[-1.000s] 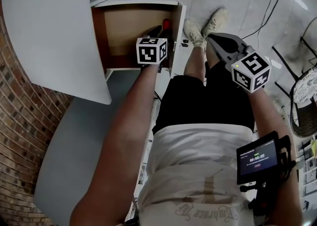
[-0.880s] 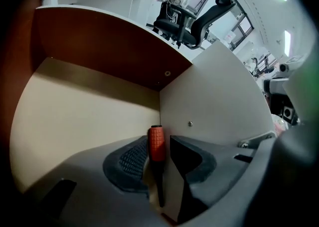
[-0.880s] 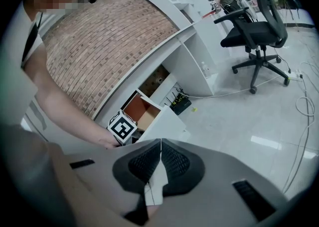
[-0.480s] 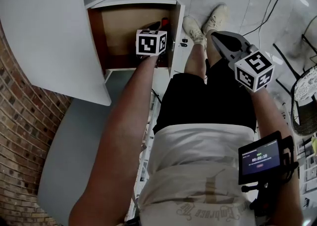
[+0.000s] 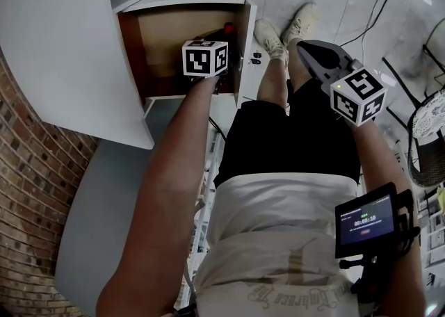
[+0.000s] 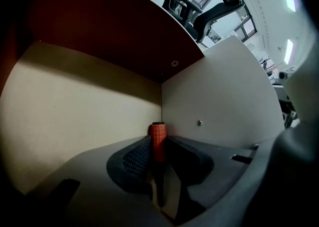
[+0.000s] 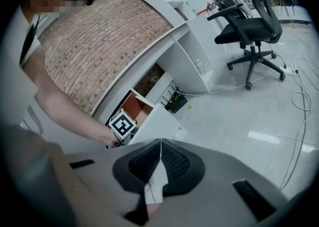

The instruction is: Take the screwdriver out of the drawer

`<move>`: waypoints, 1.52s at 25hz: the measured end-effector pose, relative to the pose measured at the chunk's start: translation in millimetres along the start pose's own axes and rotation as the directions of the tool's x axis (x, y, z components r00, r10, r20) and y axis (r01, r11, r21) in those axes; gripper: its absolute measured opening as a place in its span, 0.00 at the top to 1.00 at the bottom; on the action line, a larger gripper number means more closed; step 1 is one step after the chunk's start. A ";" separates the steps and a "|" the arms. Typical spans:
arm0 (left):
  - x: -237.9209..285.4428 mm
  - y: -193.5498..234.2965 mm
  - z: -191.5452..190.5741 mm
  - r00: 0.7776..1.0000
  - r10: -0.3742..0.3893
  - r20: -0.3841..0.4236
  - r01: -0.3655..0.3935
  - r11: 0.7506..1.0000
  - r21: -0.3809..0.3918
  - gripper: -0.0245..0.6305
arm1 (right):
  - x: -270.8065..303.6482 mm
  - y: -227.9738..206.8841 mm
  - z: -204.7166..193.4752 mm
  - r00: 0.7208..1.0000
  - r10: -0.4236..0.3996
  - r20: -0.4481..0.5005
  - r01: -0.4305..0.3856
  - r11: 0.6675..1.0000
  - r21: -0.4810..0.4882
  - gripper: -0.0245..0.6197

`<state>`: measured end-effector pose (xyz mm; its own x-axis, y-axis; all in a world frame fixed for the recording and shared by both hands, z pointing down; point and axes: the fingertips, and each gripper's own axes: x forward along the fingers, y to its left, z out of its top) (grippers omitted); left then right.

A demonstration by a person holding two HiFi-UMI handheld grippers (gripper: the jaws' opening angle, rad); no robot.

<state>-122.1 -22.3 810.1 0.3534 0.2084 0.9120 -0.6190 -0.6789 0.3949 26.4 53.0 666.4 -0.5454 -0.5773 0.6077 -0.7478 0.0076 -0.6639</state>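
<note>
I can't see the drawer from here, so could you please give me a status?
Left tool just closed on screwdriver in drawer. Right tool shut, empty. Nothing in the way.

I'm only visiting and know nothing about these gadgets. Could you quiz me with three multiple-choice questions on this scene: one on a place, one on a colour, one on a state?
1. Where is the screwdriver? A on the floor; B in the drawer, between the left gripper's jaws; C in the right gripper.
2. Its handle's colour? A blue; B orange-red; C green.
3. The right gripper's jaws are: A together, empty; B wide apart; C gripping the screwdriver.

Answers: 1 B, the left gripper's jaws have just been closing, with the handle between them inside the drawer. 2 B, the left gripper view shows it. 3 A, its pads meet with nothing between.
</note>
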 end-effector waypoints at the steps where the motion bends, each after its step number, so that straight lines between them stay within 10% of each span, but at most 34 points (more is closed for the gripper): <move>1: 0.6 0.0 0.6 1.000 -0.003 -0.003 0.003 1.000 0.000 0.80 | -0.4 -1.7 0.2 1.000 -0.003 0.000 0.003 1.000 0.001 0.93; 16: -9.2 -13.1 4.2 1.000 0.024 0.004 -0.024 0.996 0.088 0.81 | -4.5 4.1 3.5 1.000 -0.006 -0.007 0.006 1.000 -0.030 0.93; 38: -99.1 -19.0 22.5 0.958 0.082 0.276 -0.090 0.996 0.015 0.81 | -6.6 48.6 31.0 0.996 0.013 -0.091 -0.032 0.977 -0.211 0.93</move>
<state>-129.5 -45.8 709.8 0.4813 -0.0506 0.8751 -0.6379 -0.7049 0.3100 5.4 31.9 616.7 -0.5876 -0.5005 0.6358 -0.7926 0.1980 -0.5766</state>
